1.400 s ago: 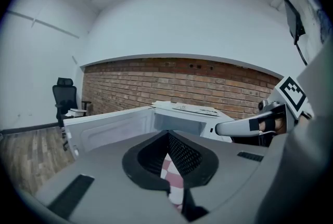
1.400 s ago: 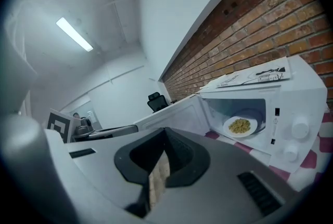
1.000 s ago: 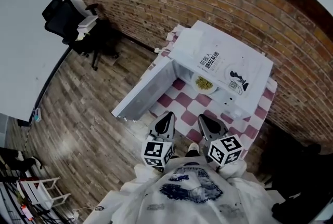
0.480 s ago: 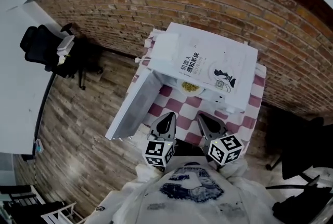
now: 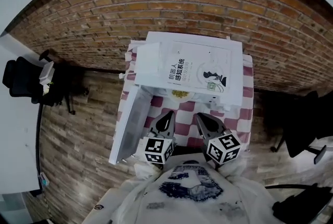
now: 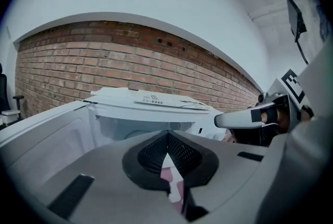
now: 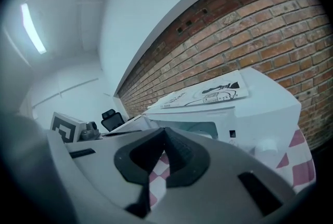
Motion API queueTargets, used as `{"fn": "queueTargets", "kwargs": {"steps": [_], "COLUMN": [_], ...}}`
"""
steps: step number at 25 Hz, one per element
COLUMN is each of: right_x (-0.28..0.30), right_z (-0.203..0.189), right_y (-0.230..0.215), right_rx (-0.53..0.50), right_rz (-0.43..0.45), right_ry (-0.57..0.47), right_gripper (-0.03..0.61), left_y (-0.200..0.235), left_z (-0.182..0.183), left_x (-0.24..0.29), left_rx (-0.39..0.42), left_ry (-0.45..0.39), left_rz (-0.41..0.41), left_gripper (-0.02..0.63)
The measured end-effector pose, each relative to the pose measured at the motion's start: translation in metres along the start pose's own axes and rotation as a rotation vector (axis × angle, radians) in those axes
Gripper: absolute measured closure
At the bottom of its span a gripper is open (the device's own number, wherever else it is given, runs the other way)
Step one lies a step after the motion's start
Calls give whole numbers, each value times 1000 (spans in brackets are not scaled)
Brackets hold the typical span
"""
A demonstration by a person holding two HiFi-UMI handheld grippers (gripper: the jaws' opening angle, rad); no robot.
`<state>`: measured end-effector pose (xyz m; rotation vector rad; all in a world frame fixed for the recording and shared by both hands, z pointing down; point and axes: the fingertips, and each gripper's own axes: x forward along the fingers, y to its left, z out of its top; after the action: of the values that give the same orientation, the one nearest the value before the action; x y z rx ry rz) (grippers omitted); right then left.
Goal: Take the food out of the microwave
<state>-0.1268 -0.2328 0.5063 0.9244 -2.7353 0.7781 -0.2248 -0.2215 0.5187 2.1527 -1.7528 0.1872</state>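
Observation:
A white microwave (image 5: 192,67) stands on a red-and-white checked cloth (image 5: 235,120), its door (image 5: 130,123) swung open to the left. Inside the opening a white plate of yellowish food (image 5: 180,94) shows at the front edge. My left gripper (image 5: 167,116) and right gripper (image 5: 202,118) are side by side just in front of the opening, over the cloth, both shut and empty. In the left gripper view the open cavity (image 6: 140,127) lies straight ahead, with the right gripper (image 6: 244,119) to the right. The right gripper view shows the microwave (image 7: 260,108) ahead.
A brick wall (image 5: 171,4) runs behind the microwave. A black office chair (image 5: 21,77) and a white desk (image 5: 15,134) are on the left over a wooden floor. Another dark chair (image 5: 299,124) stands to the right of the table.
The microwave has shifted from the upper right to straight ahead of both grippers and sits squarer in view. Both grippers stay shut and side by side.

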Motion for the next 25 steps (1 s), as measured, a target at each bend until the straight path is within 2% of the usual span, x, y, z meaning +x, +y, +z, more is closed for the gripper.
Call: {"fn": "queueTargets", "kwargs": {"steps": [12,25], "right_x": [9,12], "right_z": [-2,-1], "right_y": [-1,1], "right_rx": [22,19], "right_rz": [-106,-168], "right_ry": [-63,-77], "right_gripper": [565,565], "left_y": [13,15], "left_z": [-8,-35], "left_x": [18,38], "left_rx": [24,-56], "left_ry": [38,121], "left_rz": [-120,-220], "left_gripper": [604,601]}}
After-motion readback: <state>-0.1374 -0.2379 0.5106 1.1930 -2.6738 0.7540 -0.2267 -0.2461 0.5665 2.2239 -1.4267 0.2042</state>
